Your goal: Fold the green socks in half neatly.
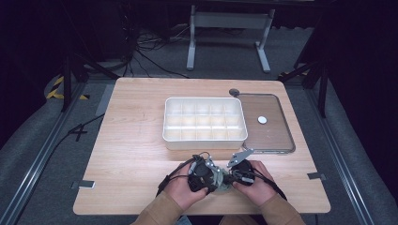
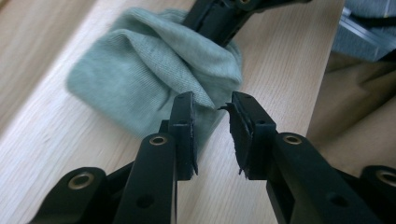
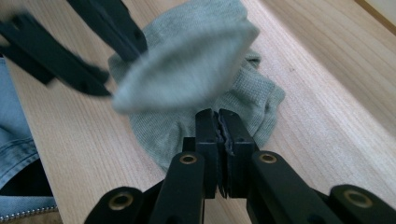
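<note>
Room: dark floor with cables and a grey metal stand [image 1: 230, 35] behind a light wooden table [image 1: 136, 140]
High view, table: a white compartment box [image 1: 204, 123] sits near the middle, with a clear flat lid [image 1: 270, 136] just to its right carrying a small white disc [image 1: 262, 120]
High view, hands: both come in at the near edge, the left gripper [image 1: 202, 174] and the right gripper [image 1: 240, 169] close together over a bit of grey-green cloth [image 1: 224, 186]
Left gripper view, cloth: the grey-green sock [image 2: 154, 79] lies bunched on the wood just beyond the jaws, one fold reaching into the gap
Left gripper view, jaws: apart, no pad pressing on the fabric
Left gripper view, far side: the right gripper's black jaws meet the sock's far edge
Right gripper view, jaws: together, pinching the near edge of the sock [image 3: 205, 84]
Right gripper view, sock: a blurred fold stands up above the rest
Right gripper view, other tool: the left gripper [image 3: 93, 51] shows blurred at upper left, jaws apart beside the fold
</note>
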A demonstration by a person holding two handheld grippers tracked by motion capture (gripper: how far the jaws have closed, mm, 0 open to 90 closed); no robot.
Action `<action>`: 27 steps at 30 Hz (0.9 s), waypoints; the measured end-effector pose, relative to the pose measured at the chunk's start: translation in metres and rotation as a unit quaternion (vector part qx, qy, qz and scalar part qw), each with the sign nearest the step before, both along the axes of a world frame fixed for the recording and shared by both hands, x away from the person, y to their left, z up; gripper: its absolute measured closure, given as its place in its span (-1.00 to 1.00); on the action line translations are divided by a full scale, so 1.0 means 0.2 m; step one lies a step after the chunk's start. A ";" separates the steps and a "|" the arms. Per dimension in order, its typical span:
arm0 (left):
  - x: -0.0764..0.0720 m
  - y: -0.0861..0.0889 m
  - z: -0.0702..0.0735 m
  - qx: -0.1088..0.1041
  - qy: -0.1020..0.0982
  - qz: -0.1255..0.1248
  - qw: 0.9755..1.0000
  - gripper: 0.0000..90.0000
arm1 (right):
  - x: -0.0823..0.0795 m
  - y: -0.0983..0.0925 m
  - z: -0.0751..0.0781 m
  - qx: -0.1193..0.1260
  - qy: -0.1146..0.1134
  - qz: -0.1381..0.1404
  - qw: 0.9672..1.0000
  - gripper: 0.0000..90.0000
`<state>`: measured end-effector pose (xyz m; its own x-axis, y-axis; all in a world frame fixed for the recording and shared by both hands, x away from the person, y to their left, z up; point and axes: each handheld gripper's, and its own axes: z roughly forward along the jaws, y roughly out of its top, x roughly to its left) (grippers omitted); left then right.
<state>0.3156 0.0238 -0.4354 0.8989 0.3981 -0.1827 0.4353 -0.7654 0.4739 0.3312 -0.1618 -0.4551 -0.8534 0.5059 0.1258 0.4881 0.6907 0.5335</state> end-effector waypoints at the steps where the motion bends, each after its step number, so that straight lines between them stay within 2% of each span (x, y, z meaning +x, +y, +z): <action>1: 0.00 -0.01 -0.01 -0.002 -0.003 -0.006 1.000 0.55 | 0.00 0.00 0.00 0.000 0.000 0.000 1.000 0.92; 2: -0.01 -0.02 -0.02 0.006 -0.002 -0.013 1.000 0.53 | 0.00 0.00 0.00 0.001 0.000 0.001 1.000 0.90; 5: -0.01 -0.04 -0.04 0.005 -0.002 -0.018 1.000 0.48 | -0.01 -0.02 0.04 0.009 0.005 0.000 1.000 0.84; 8: -0.01 -0.04 -0.04 -0.001 0.003 -0.018 1.000 0.44 | -0.02 -0.05 0.10 0.011 -0.015 -0.005 1.000 0.85; 11: -0.02 -0.02 -0.02 -0.009 0.001 -0.019 1.000 0.39 | -0.03 -0.08 0.18 0.026 -0.031 -0.006 0.999 0.85; 15: -0.02 0.06 0.08 -0.048 -0.002 -0.007 0.999 0.40 | -0.05 -0.07 0.26 0.051 -0.048 -0.001 0.998 0.84; 16: -0.01 0.11 0.12 -0.061 -0.011 0.010 0.998 0.42 | -0.06 -0.06 0.26 0.054 -0.053 0.004 0.997 0.84; 17: -0.01 0.11 0.12 -0.061 -0.011 0.010 0.998 0.54 | -0.06 -0.06 0.26 0.054 -0.053 0.004 0.997 0.84; 18: 0.00 0.14 0.14 -0.065 -0.012 0.019 0.998 0.54 | -0.06 -0.03 0.27 0.062 -0.057 0.007 0.996 0.84; 19: 0.00 0.14 0.14 -0.065 -0.012 0.019 0.998 0.63 | -0.06 -0.03 0.27 0.062 -0.057 0.007 0.996 0.84; 21: 0.01 0.20 0.16 -0.063 -0.020 0.042 0.997 0.69 | -0.06 0.00 0.26 0.070 -0.060 0.013 0.996 0.83; 22: 0.02 0.23 0.16 -0.052 -0.025 0.061 0.997 0.78 | -0.05 0.05 0.24 0.071 -0.064 0.018 0.995 0.81; 26: 0.03 0.25 0.14 -0.044 -0.028 0.073 0.996 0.86 | -0.04 0.10 0.19 0.071 -0.067 0.023 0.995 0.79; 27: 0.03 0.25 0.14 -0.043 -0.028 0.074 0.996 0.88 | -0.03 0.13 0.15 0.058 -0.061 0.025 0.996 0.79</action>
<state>0.3210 0.0743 -0.4081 0.8419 0.5114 -0.1725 0.5104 -0.6506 0.5623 0.3250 -0.1366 -0.4242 -0.8894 0.4510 0.0744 0.3814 0.6424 0.6647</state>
